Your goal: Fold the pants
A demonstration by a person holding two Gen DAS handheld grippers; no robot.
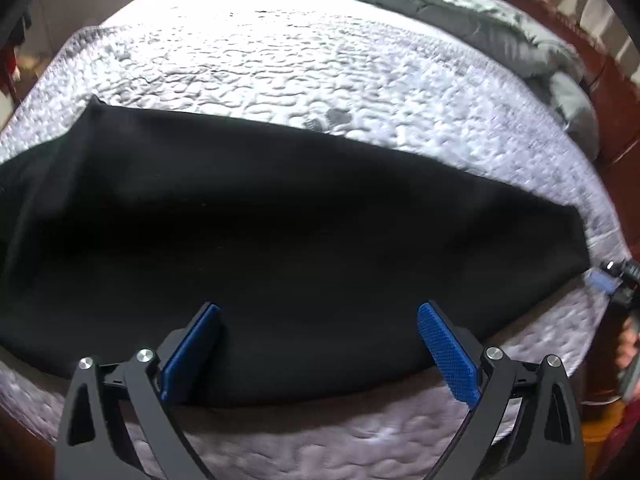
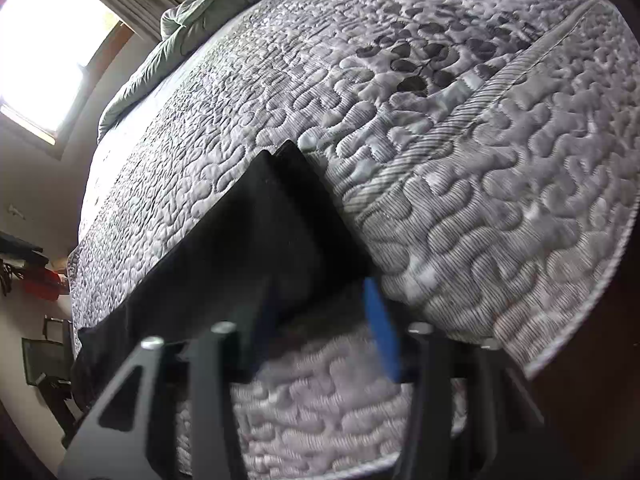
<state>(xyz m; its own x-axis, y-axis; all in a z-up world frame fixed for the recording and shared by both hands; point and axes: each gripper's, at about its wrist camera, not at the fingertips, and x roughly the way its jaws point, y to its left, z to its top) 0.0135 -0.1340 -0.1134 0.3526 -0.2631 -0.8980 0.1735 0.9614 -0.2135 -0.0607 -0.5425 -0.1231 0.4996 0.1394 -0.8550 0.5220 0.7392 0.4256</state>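
Note:
Black pants (image 1: 260,220) lie flat across the near part of a quilted mattress (image 1: 280,68), running left to right as a long band. My left gripper (image 1: 318,312) is open, its blue pads just above the pants' near edge, holding nothing. In the right wrist view the pants (image 2: 256,240) show from their right end, with a layered corner. My right gripper (image 2: 320,304) is open at that end, its blue right pad (image 2: 380,328) by the cloth's corner; the left pad is dark and blurred. The right gripper also shows in the left wrist view (image 1: 612,276) at the pants' right end.
A grey-green duvet (image 1: 480,20) is bunched at the far right of the bed. A reddish wooden bed frame (image 1: 616,92) stands to the right. A bright window (image 2: 44,48) is on the far wall. The mattress side (image 2: 320,420) drops away below the right gripper.

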